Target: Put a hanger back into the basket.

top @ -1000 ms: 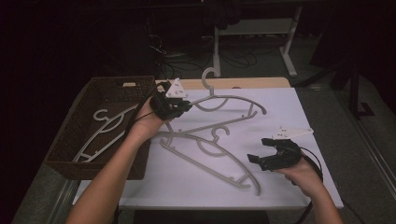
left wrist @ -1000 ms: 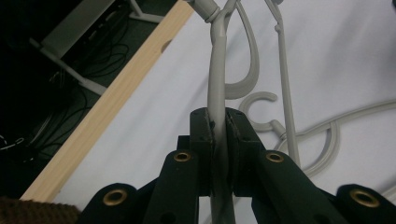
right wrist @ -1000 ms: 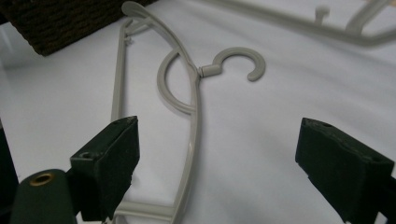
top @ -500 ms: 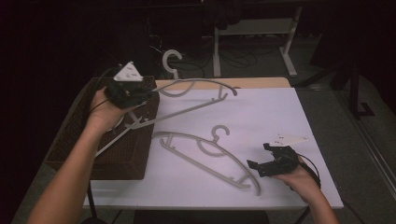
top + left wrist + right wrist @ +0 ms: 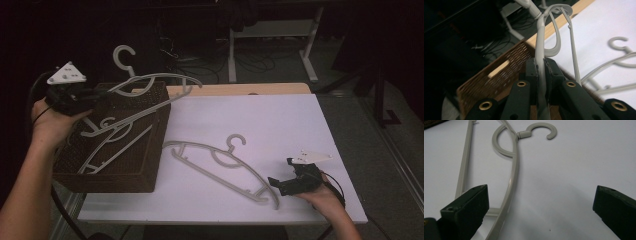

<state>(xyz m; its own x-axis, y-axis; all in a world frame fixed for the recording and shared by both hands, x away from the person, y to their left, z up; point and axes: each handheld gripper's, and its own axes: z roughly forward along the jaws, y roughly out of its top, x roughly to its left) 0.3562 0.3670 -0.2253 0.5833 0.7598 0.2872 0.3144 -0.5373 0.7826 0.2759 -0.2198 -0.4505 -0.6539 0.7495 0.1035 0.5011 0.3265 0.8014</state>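
Since the earlier frame, the left gripper (image 5: 95, 96) is carrying its hanger (image 5: 150, 95) away from the white table (image 5: 300, 130) and is now holding it over the brown basket (image 5: 145, 172), jaws clamped on the hanger's arm. The right gripper (image 5: 276, 182) has just been opening; its jaws are standing wide around the end of the table hanger (image 5: 225, 167), not pressing it. I am counting three hangers: one held, one lying in the basket (image 5: 112, 145), one on the table.
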